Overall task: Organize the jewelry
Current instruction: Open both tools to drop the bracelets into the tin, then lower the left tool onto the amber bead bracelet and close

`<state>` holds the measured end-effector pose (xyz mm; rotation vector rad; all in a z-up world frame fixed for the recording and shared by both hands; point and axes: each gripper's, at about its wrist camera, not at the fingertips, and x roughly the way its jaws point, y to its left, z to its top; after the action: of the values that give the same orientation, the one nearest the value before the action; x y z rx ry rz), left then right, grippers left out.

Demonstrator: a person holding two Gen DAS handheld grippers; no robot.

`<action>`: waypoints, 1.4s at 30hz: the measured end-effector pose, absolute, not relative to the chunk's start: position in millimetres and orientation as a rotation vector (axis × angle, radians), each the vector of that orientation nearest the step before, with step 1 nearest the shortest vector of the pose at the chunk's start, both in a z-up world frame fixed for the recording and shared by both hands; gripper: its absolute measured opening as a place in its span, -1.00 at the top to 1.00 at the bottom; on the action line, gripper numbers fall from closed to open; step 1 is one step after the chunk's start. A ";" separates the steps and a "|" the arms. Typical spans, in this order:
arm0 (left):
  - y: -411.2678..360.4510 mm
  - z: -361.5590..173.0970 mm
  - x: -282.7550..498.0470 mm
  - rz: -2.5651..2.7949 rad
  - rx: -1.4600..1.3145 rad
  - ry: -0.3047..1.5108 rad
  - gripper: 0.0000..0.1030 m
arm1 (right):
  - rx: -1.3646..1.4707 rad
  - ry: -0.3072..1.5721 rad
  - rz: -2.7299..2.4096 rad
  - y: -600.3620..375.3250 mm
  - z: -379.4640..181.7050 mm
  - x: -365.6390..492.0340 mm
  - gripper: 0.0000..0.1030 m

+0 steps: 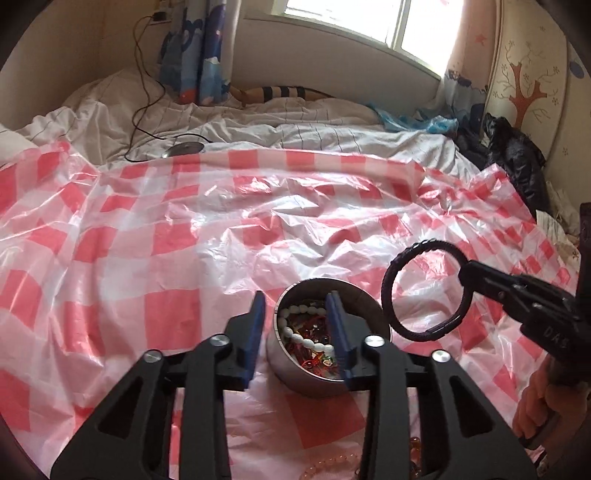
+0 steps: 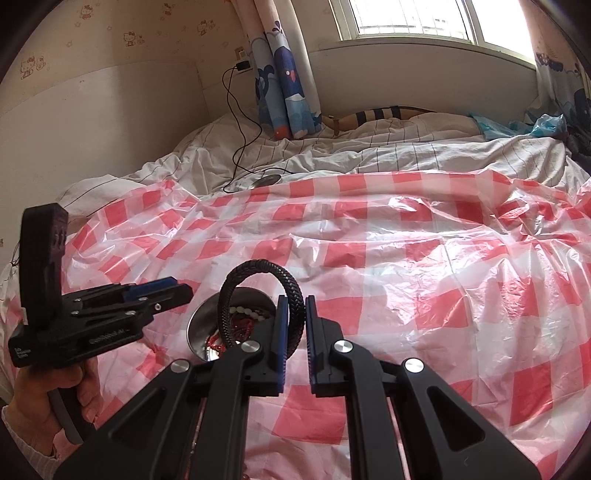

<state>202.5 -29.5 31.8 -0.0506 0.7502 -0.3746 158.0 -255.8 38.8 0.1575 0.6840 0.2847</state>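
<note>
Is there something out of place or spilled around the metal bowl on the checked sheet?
Yes. A few beaded pieces lie loose on the checked sheet in front of the metal bowl, not inside with the rest. The black braided bracelet hangs clamped in the right gripper.

Daylight does all the work here, pouring in from the window (image 1: 343,22) at the far side, which is totally blown out to white in both views. The wall (image 1: 461,55) next to it on the right glows pinkish from the spill. The checked plastic sheet (image 1: 258,221) on the bed throws lots of shiny glare patches off its crinkles, especially mid-scene. Near stuff is darker: the black gripper arms in the foreground read as almost flat silhouettes with only the round screws catching light. Strong fisheye bend everywhere, with black vignette corners and soft, smeared edges. The centre is fairly sharp, though slightly hazy and washed-out overall.
</note>
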 end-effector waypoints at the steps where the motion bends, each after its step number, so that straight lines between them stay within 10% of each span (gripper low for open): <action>1: -21.7 34.9 198.6 -0.366 -0.068 0.744 0.19 | 0.157 0.690 0.293 -251.2 37.9 161.0 0.81; 8: 14.9 40.6 163.4 -0.332 -0.134 0.763 0.07 | 0.090 0.812 0.356 -201.1 14.7 188.2 0.79; 17: 4.9 7.4 124.3 -0.541 -0.164 0.920 0.06 | 0.101 0.854 0.445 -222.6 29.6 137.8 0.11; 28: -29.0 -21.7 97.0 -0.755 -0.113 1.067 0.07 | 0.276 0.910 0.436 -264.2 6.0 85.4 -0.06; 42: -23.9 -40.7 105.5 -0.693 -0.095 1.125 0.58 | 0.262 0.943 0.438 -257.9 -4.6 91.5 -0.09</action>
<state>105.5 -23.9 -40.7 -0.0948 1.1250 -0.6932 91.5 -257.9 -4.6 0.2617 0.9434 0.4381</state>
